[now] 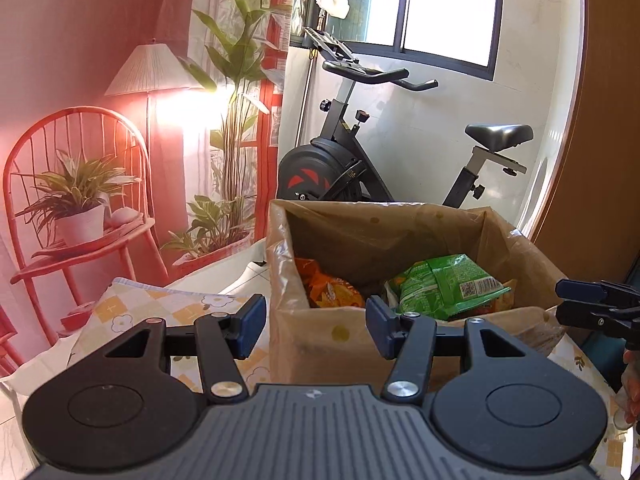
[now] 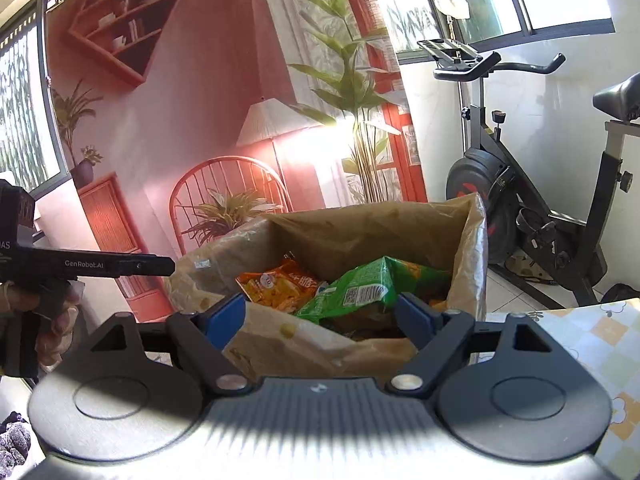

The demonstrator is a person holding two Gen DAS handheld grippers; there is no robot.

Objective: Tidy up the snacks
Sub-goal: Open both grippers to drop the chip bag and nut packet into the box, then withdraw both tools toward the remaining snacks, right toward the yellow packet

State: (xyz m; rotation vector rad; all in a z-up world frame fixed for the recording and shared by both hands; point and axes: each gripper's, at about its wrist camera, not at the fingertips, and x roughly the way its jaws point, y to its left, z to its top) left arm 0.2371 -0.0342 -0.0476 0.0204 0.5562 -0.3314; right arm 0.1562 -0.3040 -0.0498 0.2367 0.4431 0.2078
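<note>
A cardboard box [image 1: 400,220] lined with clear plastic stands on the table and holds an orange snack bag [image 1: 328,292] and a green snack bag [image 1: 444,286]. My left gripper [image 1: 316,328] hangs open over the box's near left corner, with nothing pressed between its blue pads. In the right wrist view the box [image 2: 360,228] sits straight ahead, with the green bag [image 2: 352,292] on top beside the orange bag [image 2: 276,284]. My right gripper [image 2: 320,320] stands wide open at the near rim, holding nothing. Each gripper shows in the other's view: right gripper [image 1: 568,300], left gripper [image 2: 168,267].
A checked tablecloth [image 1: 152,308] [image 2: 600,340] covers the table. An exercise bike [image 1: 340,168] [image 2: 540,200] stands behind the box by the window. A gloved hand [image 2: 56,320] holds the left gripper. Something dark and lumpy [image 2: 14,440] lies at the lower left. A wooden panel [image 1: 608,120] rises on the right.
</note>
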